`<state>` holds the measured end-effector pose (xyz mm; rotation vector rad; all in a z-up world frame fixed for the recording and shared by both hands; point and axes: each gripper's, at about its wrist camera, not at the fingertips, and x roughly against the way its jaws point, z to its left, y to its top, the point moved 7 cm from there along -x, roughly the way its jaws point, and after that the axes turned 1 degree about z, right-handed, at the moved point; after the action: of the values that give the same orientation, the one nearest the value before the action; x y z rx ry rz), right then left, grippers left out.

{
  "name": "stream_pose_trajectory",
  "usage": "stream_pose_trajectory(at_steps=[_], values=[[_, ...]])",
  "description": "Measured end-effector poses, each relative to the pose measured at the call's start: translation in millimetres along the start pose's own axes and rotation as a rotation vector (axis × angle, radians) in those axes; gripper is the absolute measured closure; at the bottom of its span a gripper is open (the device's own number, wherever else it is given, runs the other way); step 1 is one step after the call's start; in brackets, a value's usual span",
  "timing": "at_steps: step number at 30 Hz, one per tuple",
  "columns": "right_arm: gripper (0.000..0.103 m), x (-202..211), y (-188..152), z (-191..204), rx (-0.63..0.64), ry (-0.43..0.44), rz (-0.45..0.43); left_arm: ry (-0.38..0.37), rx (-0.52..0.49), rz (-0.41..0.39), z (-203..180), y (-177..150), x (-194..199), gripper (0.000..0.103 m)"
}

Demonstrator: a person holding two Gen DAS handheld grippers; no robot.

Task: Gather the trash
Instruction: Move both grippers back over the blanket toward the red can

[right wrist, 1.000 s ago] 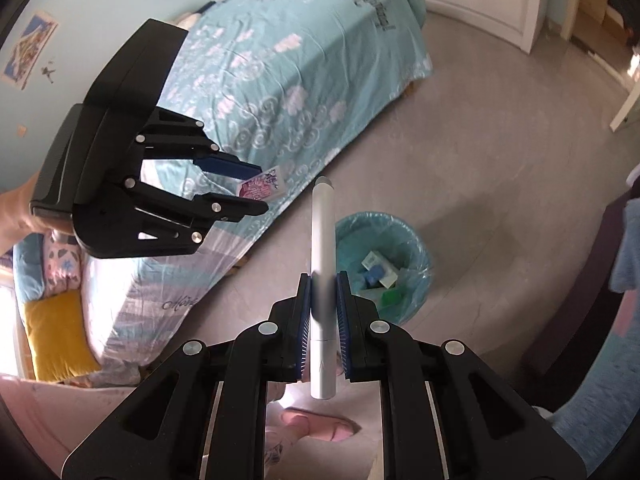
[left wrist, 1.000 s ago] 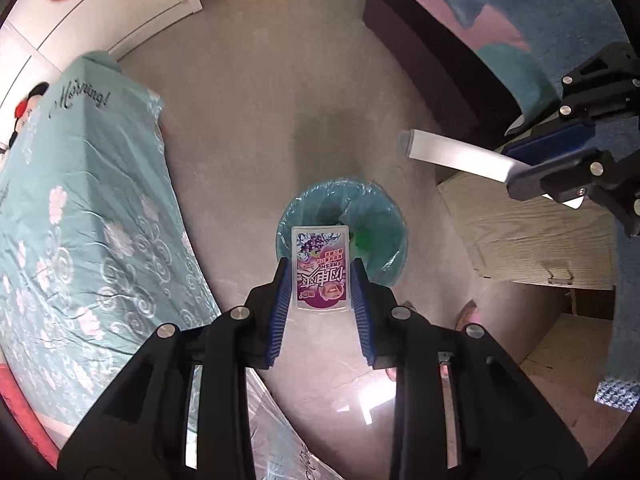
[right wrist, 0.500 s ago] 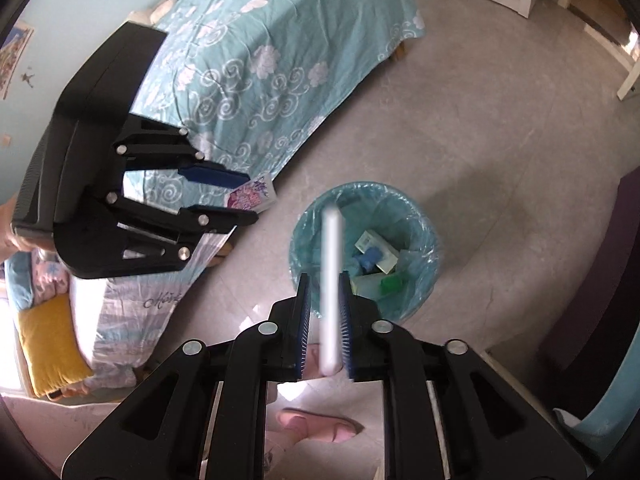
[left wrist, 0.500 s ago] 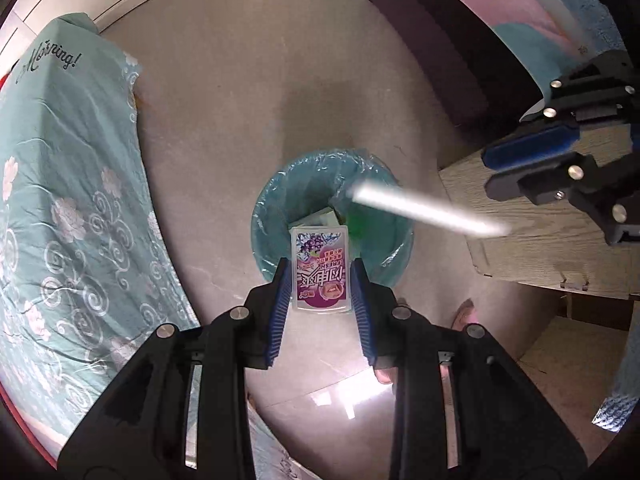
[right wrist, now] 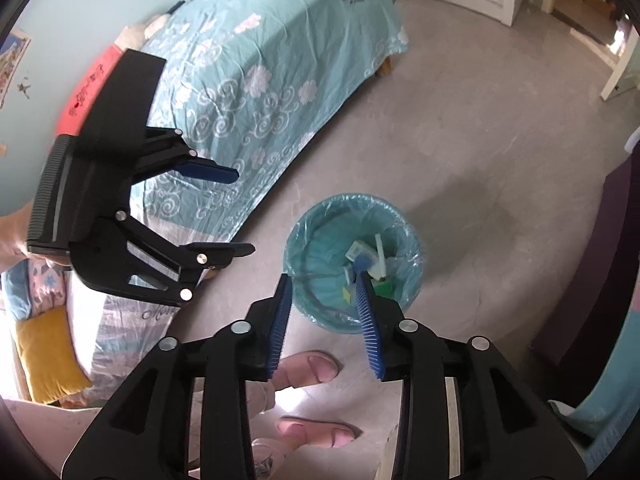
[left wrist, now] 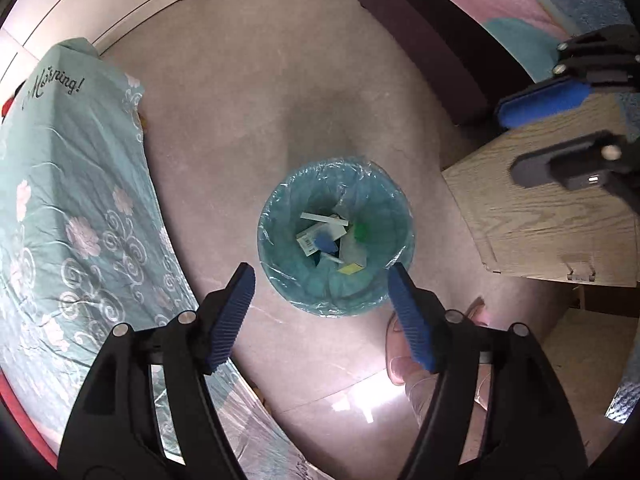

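1. Hanging straight above the trash bin (left wrist: 336, 236), my left gripper (left wrist: 322, 276) has its jaws opening, blue pads well apart, with nothing between them but the view down into the bin.
2. My right gripper (right wrist: 325, 284) points steeply down at the same bin (right wrist: 354, 264) from beside it; its jaws are opening too, narrower than the left ones, and nothing is between them.
3. The bin stands on the grey floor (left wrist: 256, 92), lined with a thin teal bag (left wrist: 280, 216) folded over its rim.
4. Inside lies the collected trash: a long white stick (left wrist: 326, 219), a white carton (left wrist: 318, 236), a blue piece (left wrist: 326, 243), something green (left wrist: 362, 231) and a yellow scrap (left wrist: 349, 269). Which piece touches which I cannot sort out in the heap.
5. From my right camera the left gripper (right wrist: 240, 212) shows side-on to the left of the bin, in front of the bed (right wrist: 256, 60).
6. The bed, under a teal flowered cover, runs just beside the bin on one side; a wooden cabinet (left wrist: 552, 208) stands near it on the other.
7. Two pink slippers (right wrist: 316, 368) show on the floor below my right jaws.
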<state>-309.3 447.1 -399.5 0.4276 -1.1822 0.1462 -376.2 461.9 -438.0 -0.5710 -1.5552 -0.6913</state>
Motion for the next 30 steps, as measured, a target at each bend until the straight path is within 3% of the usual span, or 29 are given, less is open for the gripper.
stream_pose_trajectory(at_steps=[7, 9, 19, 22, 24, 30], values=[[0.059, 62.0, -6.9, 16.1, 0.035, -0.013, -0.046, 0.033, -0.032, -0.018, -3.4, 1.0, 40.1, 0.035], [0.055, 87.4, -9.7, 21.7, 0.039, -0.010, -0.071, 0.053, -0.042, -0.020, -6.5, 1.6, 57.8, 0.026], [0.048, 209.8, -35.3, 56.5, 0.049, -0.038, -0.189, 0.125, -0.140, -0.103, -33.2, 22.1, 166.6, 0.011], [0.047, 242.4, -47.4, 62.2, 0.032, -0.042, -0.223, 0.099, -0.173, -0.142, -52.7, 31.0, 200.4, 0.011], [0.039, 271.1, -60.3, 64.5, 0.018, -0.073, -0.255, 0.090, -0.213, -0.165, -71.1, 36.0, 221.6, 0.011], [0.035, 345.6, -110.2, 58.6, -0.078, -0.167, -0.368, 0.097, -0.400, -0.238, -142.4, 56.6, 276.0, 0.007]])
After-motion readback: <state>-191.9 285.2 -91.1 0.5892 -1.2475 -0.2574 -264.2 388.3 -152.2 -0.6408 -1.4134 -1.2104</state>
